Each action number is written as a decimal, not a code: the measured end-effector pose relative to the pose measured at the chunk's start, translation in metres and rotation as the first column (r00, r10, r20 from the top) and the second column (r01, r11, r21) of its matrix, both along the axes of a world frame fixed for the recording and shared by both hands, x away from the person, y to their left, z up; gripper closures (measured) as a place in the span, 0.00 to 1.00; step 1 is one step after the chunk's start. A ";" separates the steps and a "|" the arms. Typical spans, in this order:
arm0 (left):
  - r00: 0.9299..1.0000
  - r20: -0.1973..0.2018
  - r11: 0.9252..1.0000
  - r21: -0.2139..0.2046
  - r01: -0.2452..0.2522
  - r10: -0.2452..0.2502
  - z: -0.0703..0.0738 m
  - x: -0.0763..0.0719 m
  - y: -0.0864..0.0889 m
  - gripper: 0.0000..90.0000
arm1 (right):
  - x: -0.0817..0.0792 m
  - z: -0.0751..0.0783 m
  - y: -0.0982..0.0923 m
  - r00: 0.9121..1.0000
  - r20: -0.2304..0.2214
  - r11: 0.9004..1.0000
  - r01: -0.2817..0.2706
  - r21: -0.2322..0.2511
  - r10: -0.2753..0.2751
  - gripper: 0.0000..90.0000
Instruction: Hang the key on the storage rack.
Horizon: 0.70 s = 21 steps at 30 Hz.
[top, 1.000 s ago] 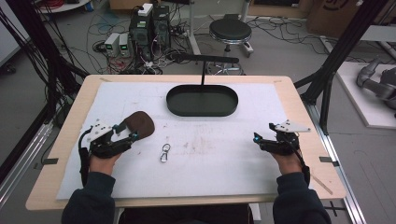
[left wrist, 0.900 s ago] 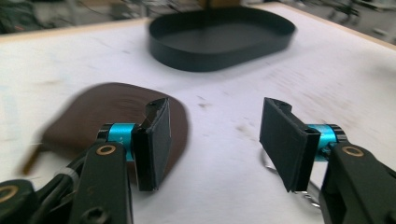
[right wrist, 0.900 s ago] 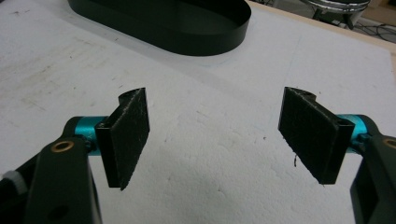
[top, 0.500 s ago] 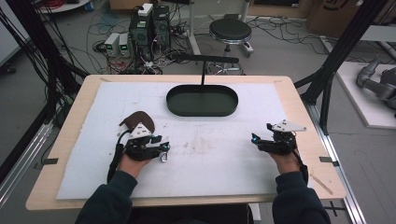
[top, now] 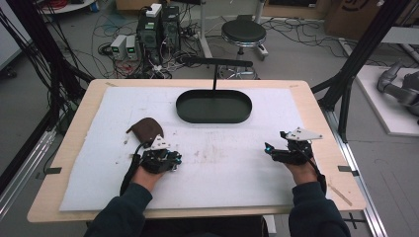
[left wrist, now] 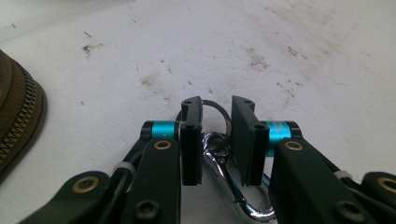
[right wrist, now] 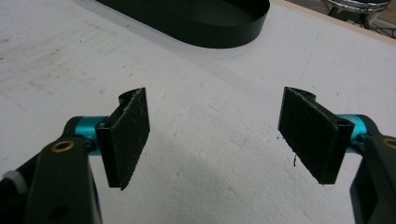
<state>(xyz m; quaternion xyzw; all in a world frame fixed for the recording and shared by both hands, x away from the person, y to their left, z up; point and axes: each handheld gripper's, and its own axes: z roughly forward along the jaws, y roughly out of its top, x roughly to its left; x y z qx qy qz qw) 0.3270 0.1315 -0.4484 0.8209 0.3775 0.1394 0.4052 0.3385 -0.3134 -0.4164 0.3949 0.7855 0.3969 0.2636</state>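
A silver carabiner clip with a key ring lies on the white mat between the jaws of my left gripper. The jaws stand narrow, one on each side of the ring and touching it. In the high view the left gripper is low on the mat at front left and covers the clip. My right gripper rests at front right, open wide with nothing between its pads. A brown zip pouch lies just behind the left gripper, and its zip edge is at the far left of the left gripper view.
A black oval tray sits at the back centre of the mat, with a black stand arm over it. Its wall is ahead of the right gripper. The mat bears a few dirt marks between the grippers.
My left gripper has moved right from beside the pouch onto the carabiner clip and its jaws have closed in around the ring. The right gripper has barely moved.
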 end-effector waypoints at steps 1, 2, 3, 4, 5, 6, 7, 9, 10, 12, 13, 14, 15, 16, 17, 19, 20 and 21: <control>1.000 0.001 1.000 0.000 -0.003 0.003 0.000 0.000 0.000 0.83 | 0.000 0.000 0.000 1.000 0.001 1.000 -0.001 0.000 0.001 0.28; 1.000 0.002 1.000 -0.001 -0.003 0.003 0.001 0.000 0.001 0.83 | 0.000 0.000 0.000 1.000 0.001 1.000 -0.001 0.000 0.001 0.28; 1.000 0.007 1.000 -0.009 -0.004 0.004 0.002 0.000 0.002 0.86 | 0.000 0.000 0.000 1.000 -0.001 1.000 -0.003 0.000 0.003 0.28; 1.000 0.013 1.000 -0.025 -0.003 0.003 0.003 0.000 0.005 0.91 | 0.000 0.000 0.000 1.000 -0.002 1.000 -0.004 0.000 0.004 0.28; 1.000 0.008 0.999 -0.046 -0.006 0.006 0.003 0.000 0.007 0.91 | 0.000 0.000 0.000 1.000 -0.003 1.000 -0.005 0.000 0.005 0.28; 1.000 0.005 0.998 -0.060 -0.010 0.010 0.004 0.001 0.010 0.91 | 0.000 0.000 0.000 1.000 -0.004 1.000 -0.005 0.001 0.005 0.28; 1.000 -0.001 0.996 -0.084 -0.015 0.015 0.005 0.001 0.014 0.93 | 0.000 0.000 0.000 1.000 -0.006 1.000 -0.004 0.005 0.005 0.28; 1.000 -0.008 0.992 -0.128 -0.017 0.017 0.007 0.002 0.019 0.96 | 0.001 0.000 0.000 1.000 -0.007 1.000 -0.004 0.005 0.004 0.28; 1.000 -0.012 0.985 -0.173 -0.014 0.012 0.009 0.003 0.024 0.96 | 0.001 -0.001 0.000 1.000 -0.007 1.000 -0.004 0.005 0.004 0.28; 1.000 -0.016 0.983 -0.181 -0.017 0.014 0.009 0.003 0.027 0.96 | 0.001 -0.001 0.000 1.000 -0.007 1.000 -0.005 0.004 0.005 0.28; 1.000 -0.020 0.984 -0.179 -0.019 0.016 0.009 0.003 0.028 0.97 | 0.001 -0.001 0.001 1.000 -0.008 1.000 -0.004 0.004 0.004 0.28; 0.999 -0.027 0.983 -0.183 -0.024 0.020 0.009 0.004 0.030 0.97 | 0.001 -0.001 0.001 1.000 -0.008 1.000 -0.005 0.002 0.005 0.28; 0.999 -0.031 0.983 -0.184 -0.028 0.023 0.009 0.004 0.031 0.97 | 0.001 -0.001 0.001 1.000 -0.008 1.000 -0.005 0.002 0.005 0.28; 0.999 -0.032 0.983 -0.180 -0.031 0.026 0.009 0.004 0.032 0.97 | 0.001 -0.001 0.001 1.000 -0.008 1.000 -0.005 0.002 0.005 0.28; 0.999 -0.033 0.984 -0.176 -0.033 0.027 0.009 0.004 0.033 0.97 | 0.001 -0.001 0.001 1.000 -0.008 1.000 -0.005 0.001 0.005 0.28; 0.999 -0.040 0.988 -0.152 -0.033 0.027 0.008 0.004 0.034 0.96 | 0.001 -0.001 0.001 1.000 -0.012 1.000 -0.003 0.004 0.003 0.28; 0.999 -0.049 0.990 -0.139 -0.028 0.021 0.007 0.004 0.034 0.96 | 0.001 -0.001 0.001 1.000 -0.013 1.000 -0.002 0.005 0.002 0.28; 0.999 -0.049 0.990 -0.139 -0.028 0.021 0.007 0.004 0.034 0.94 | 0.001 -0.001 0.001 1.000 -0.013 1.000 -0.002 0.005 0.002 0.28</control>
